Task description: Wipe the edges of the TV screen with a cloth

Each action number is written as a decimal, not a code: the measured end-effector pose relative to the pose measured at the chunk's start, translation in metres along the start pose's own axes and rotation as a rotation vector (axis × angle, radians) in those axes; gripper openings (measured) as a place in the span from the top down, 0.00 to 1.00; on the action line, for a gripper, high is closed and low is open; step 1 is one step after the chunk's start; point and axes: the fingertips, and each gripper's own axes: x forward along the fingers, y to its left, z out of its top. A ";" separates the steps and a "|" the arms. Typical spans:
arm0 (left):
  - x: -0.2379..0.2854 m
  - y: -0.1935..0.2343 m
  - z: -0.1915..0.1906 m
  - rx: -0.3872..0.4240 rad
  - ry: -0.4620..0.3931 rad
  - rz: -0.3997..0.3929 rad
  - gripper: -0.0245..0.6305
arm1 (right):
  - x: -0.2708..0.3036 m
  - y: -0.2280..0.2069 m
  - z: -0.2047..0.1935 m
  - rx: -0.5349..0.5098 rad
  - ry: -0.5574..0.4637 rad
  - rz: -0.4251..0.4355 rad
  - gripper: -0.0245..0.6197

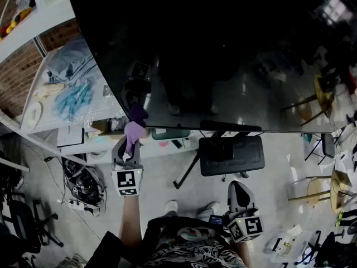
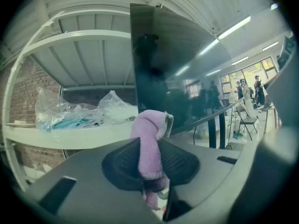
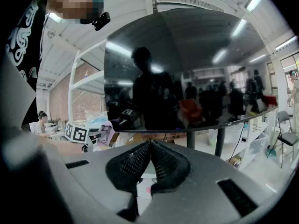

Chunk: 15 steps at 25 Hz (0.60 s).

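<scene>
One cloth (image 1: 134, 130), clamped in my left gripper (image 1: 128, 149), at the TV screen's (image 1: 223, 60) lower-left corner; right gripper (image 1: 239, 191) fingers together, empty. I'd slide steadily along the edge.

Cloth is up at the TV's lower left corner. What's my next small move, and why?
Probably slide the left gripper right along the bottom edge of the TV screen, keeping the purple cloth pressed on. It is shut on that cloth, whose tip sits at the edge near the left corner; most of the edge lies to the right.
</scene>
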 end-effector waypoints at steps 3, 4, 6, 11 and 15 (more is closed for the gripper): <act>0.004 0.001 0.001 0.015 -0.024 -0.001 0.82 | 0.010 0.003 0.003 -0.033 -0.009 0.014 0.92; 0.004 0.002 0.001 0.016 -0.025 -0.002 0.82 | 0.012 0.003 0.002 -0.031 -0.009 0.014 0.92; 0.005 0.006 -0.001 0.008 -0.021 -0.004 0.82 | 0.012 0.002 -0.003 -0.009 -0.003 0.015 0.92; 0.013 0.002 0.001 0.025 -0.027 -0.050 0.82 | 0.015 -0.003 -0.010 0.034 -0.002 -0.031 0.92; 0.020 -0.001 0.001 0.025 -0.036 -0.062 0.82 | 0.014 -0.010 -0.009 0.034 -0.019 -0.077 0.92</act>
